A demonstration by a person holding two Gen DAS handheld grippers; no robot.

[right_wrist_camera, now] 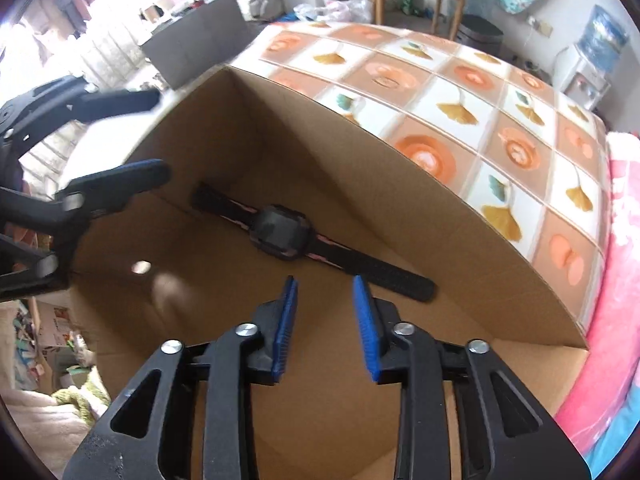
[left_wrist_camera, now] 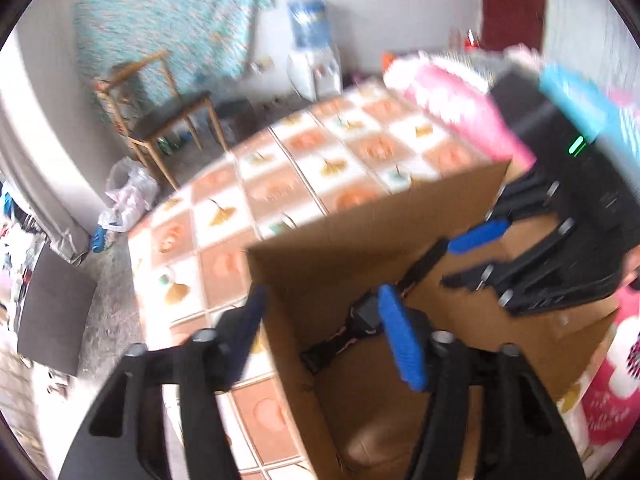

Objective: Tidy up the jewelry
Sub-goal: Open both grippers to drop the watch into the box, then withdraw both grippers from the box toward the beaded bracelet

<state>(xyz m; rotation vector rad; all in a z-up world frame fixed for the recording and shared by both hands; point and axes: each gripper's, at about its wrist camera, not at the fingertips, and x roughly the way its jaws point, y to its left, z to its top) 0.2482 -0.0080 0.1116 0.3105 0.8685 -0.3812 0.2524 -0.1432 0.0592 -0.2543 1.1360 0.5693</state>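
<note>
Open-topped cardboard box (right_wrist_camera: 400,208), tall walls around the watch (right_wrist_camera: 280,232)

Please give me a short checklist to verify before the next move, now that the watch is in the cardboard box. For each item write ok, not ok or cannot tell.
1. Watch lies on the floor of the cardboard box: ok.
2. Right tongs are open and empty, above the box floor, apart from the watch: ok.
3. Left tongs are open and hold nothing; one finger is over the box, the other outside its wall: ok.
4. Both tongs are free of the strap: ok for the right; cannot tell for the left, the picture is blurred.
5. Box stands steady on the tiled tablecloth: cannot tell.
6. More jewelry left to sort: cannot tell, none in view.
</note>
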